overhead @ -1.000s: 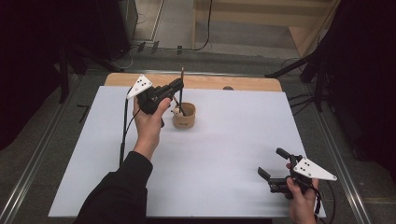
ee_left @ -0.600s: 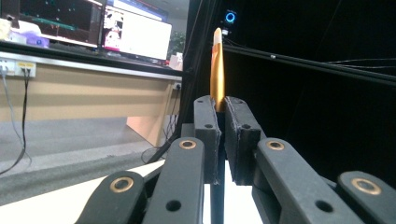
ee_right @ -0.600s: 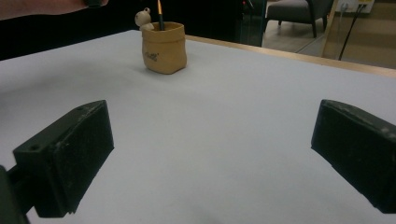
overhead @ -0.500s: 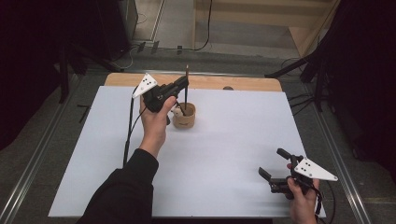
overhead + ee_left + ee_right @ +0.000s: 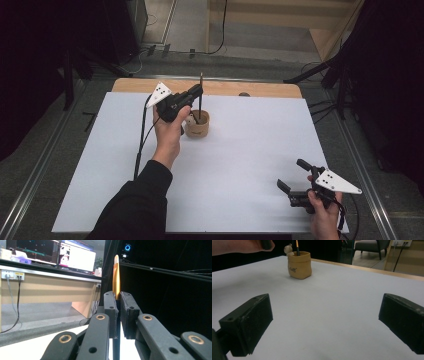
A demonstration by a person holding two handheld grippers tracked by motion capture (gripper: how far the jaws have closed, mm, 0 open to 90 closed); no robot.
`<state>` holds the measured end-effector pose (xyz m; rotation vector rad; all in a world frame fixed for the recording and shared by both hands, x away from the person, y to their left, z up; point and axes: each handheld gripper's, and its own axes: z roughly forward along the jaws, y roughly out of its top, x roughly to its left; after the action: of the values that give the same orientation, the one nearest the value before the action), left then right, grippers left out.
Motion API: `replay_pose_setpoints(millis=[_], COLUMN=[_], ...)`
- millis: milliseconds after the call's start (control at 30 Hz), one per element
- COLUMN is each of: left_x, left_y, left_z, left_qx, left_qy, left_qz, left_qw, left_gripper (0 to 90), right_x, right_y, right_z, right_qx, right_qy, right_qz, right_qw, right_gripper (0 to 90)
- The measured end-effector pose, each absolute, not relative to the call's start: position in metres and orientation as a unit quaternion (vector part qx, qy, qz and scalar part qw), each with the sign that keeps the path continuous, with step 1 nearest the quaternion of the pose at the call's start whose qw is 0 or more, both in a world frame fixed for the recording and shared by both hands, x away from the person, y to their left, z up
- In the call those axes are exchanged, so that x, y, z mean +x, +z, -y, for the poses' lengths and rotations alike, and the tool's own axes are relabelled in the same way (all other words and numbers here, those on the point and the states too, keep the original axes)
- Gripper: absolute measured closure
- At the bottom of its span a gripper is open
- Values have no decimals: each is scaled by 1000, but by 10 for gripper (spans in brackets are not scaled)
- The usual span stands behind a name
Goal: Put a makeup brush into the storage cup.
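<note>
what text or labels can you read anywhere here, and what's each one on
Tan pot: a dark scribbled mark on its front, too blurred to read.
Monitors in the left gripper view: bright screen content, too small to read.
Grey plate on the left gripper: dots, no words.
Nothing else carries legible text.

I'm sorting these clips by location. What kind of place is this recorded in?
Probably an office-like lab with a recording setup: a white-topped wooden table ringed by dark curtains, lit computer monitors on a wooden counter behind, and a small tan pen pot as prop.
</note>
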<state>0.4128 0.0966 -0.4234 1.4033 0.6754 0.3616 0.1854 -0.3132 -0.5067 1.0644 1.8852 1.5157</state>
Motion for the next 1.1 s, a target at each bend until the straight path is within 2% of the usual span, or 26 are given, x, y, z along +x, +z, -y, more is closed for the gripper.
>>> replay_pose_setpoints(millis=[400, 1100], left_x=[414, 411], left_y=[-439, -457], left_z=[-95, -93], left_qx=[626, 649], left_qy=[165, 174], left_qz=[-321, -328], left_qw=[692, 664], left_gripper=[844, 843], right_x=[185, 184], right_y=[-507, -506], right_z=[313, 314], right_qx=[389, 391], right_qy=[555, 556], right_qz=[-693, -691], right_qw=[246, 244], right_gripper=[0, 0])
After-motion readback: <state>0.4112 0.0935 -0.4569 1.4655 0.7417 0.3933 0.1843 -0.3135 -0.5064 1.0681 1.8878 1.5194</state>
